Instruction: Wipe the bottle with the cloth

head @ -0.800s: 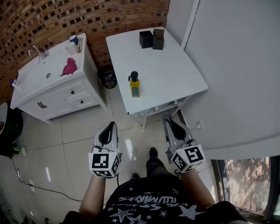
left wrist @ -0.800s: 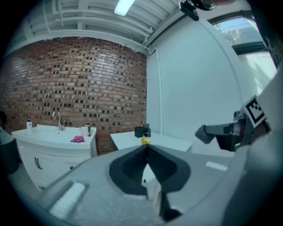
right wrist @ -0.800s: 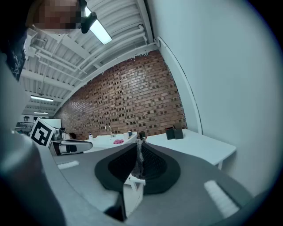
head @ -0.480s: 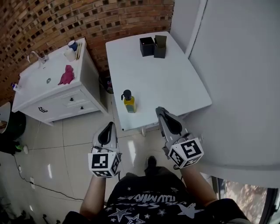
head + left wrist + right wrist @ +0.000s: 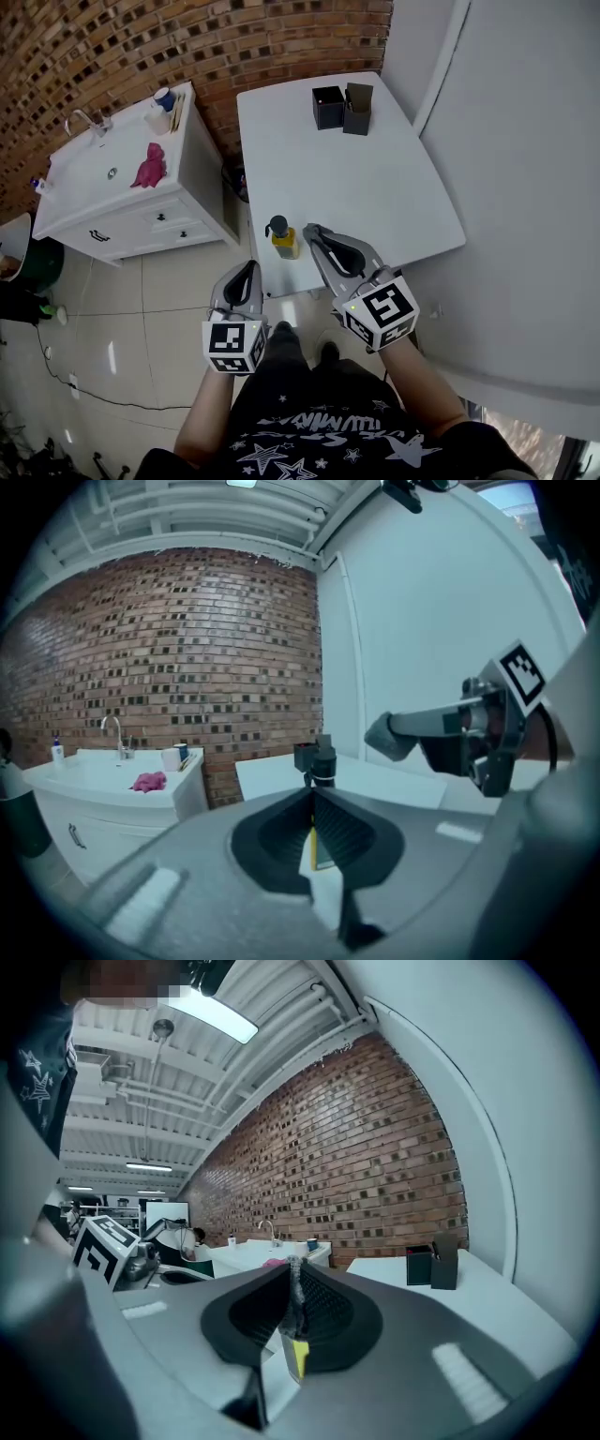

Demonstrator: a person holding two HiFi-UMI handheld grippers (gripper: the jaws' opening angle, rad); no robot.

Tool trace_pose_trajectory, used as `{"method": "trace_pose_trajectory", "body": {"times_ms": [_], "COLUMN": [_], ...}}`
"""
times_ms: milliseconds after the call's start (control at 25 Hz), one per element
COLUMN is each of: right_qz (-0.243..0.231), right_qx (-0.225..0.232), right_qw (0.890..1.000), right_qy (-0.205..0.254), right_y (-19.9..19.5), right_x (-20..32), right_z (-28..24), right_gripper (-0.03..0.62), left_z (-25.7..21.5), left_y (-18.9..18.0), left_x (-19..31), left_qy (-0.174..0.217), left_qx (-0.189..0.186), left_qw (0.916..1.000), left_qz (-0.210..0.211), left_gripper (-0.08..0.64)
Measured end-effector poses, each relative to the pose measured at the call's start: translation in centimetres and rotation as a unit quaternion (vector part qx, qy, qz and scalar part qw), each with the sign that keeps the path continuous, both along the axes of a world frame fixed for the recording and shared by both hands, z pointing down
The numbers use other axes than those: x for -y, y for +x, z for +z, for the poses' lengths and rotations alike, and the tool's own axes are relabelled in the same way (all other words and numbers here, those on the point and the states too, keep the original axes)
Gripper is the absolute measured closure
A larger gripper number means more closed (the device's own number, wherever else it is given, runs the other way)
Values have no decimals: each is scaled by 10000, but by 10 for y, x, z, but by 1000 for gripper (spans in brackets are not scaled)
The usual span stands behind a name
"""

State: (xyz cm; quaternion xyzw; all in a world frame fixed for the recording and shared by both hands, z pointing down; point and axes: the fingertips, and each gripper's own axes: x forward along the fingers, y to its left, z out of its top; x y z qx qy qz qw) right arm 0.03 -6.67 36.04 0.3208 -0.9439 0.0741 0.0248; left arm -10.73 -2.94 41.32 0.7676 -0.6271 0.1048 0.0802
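1. White and rectangular, the big counter [image 5: 375, 178] carries the task's bottle near its near-left corner. Two small black boxes [image 5: 342, 106] stand at its far end.
2. The white vanity counter with a sink and drawers [image 5: 94, 183] stands to the left against the red brick wall [image 5: 187, 47], across a gap of floor from the big counter.
3. The right gripper [image 5: 312, 231] points level at the bottle, its fingers clenched together on nothing, with the tips just beside the bottle. I cannot tell whether they touch it.
4. The left gripper [image 5: 249, 267] hangs over the floor just short of the counter's edge, tilted slightly down. Its fingers are also pressed together and empty.
5. The yellow bottle with a black pump top [image 5: 283, 239] stands upright and is not gripped by either hand.
6. The crumpled pink cloth [image 5: 150, 166] lies on the vanity counter beside the sink, well apart from the bottle and from both grippers.
7. By my reading, no wiping has begun. One hand has yet to fetch the cloth, the other to steady the bottle, and then the rubbing itself remains.
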Motion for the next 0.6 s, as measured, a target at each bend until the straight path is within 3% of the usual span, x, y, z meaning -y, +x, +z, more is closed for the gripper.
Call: {"method": "trace_pose_trajectory", "body": {"times_ms": [240,440,600], "right_qz": [-57,-111,-95], "right_qx": [-118,-644,-1041], "right_qw": [9998,9979,9943], "right_qy": [168,11,192], "right_y": [-29,-57,-71], "right_x": [15,29,28], "right_z": [-15,-2,0], "right_gripper": [557,558,558], "left_z": [12,18,23], "left_y": [1,1,4], "left_x": [19,32,36], "left_qy": [-180,-315,-408], "left_qx": [37,-60,-195], "left_qw": [9990,9970,9952], "left_qz": [404,699,862], "left_gripper": [555,555,555]}}
